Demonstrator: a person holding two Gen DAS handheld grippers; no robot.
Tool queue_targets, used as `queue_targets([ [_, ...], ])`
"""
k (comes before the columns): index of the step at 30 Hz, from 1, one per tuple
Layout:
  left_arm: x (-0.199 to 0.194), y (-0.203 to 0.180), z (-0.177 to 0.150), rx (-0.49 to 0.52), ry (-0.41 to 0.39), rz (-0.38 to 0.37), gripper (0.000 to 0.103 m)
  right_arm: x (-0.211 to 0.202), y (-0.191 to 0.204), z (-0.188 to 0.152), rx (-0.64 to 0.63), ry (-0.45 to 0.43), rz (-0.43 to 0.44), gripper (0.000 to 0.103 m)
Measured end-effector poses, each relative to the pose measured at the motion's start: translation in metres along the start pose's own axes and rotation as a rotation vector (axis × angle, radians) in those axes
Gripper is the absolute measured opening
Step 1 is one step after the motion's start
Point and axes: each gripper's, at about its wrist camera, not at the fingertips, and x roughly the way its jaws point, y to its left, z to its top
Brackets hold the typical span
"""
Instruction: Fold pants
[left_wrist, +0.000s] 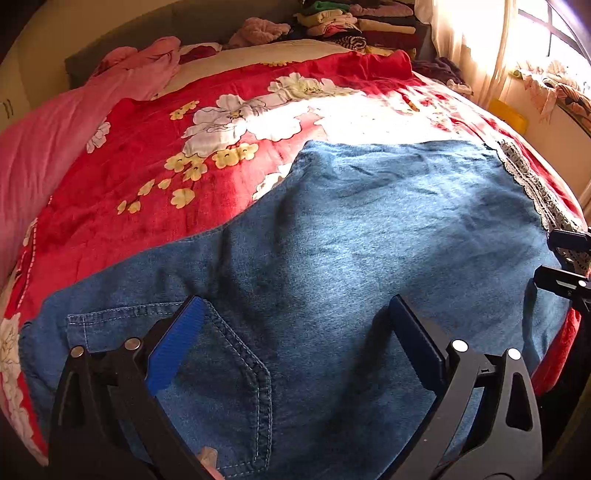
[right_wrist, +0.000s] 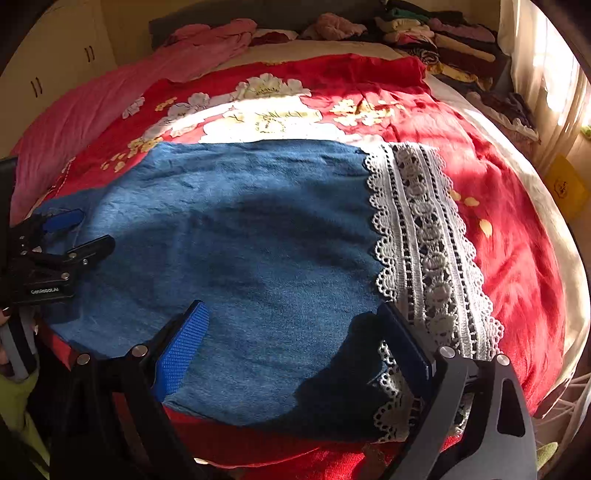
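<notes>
Denim pants (left_wrist: 332, 240) lie spread flat on the red floral bedspread (left_wrist: 147, 177), already doubled leg on leg, lace hem (right_wrist: 424, 240) toward the right. Left gripper (left_wrist: 295, 332) hovers over the back pocket (left_wrist: 221, 362), jaws wide, holding nothing; right gripper (right_wrist: 295, 339) poised near the lace hem, jaws wide. Both likely set to take each end for the next fold.

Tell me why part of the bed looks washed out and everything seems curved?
Left wrist view: sunlight from the window blows out the bedspread beyond the pants; fisheye bends the edges. Right wrist view: the same glare patch, and the right gripper casts a dark shadow by the lace.
</notes>
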Motion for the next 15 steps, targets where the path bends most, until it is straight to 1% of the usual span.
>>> queue_targets([
  [3,0.003,0.004,-0.002,-0.019,0.005,-0.019,0.093,-0.002,0.003,0.000,-0.009,-0.009,-0.004,0.093],
  [6,0.000,0.004,-0.002,-0.023,0.008,-0.024,0.093,-0.011,0.003,0.000,0.006,-0.034,0.027,0.093],
  [9,-0.005,0.004,-0.002,-0.037,0.012,-0.041,0.093,-0.022,0.005,-0.001,0.003,-0.059,0.025,0.093],
  [12,-0.015,0.004,-0.002,-0.047,0.003,-0.059,0.093,-0.031,0.005,-0.002,0.009,-0.079,0.029,0.093],
  [15,-0.025,0.000,0.000,-0.039,-0.015,-0.057,0.093,-0.042,0.004,-0.003,0.017,-0.102,0.030,0.094],
])
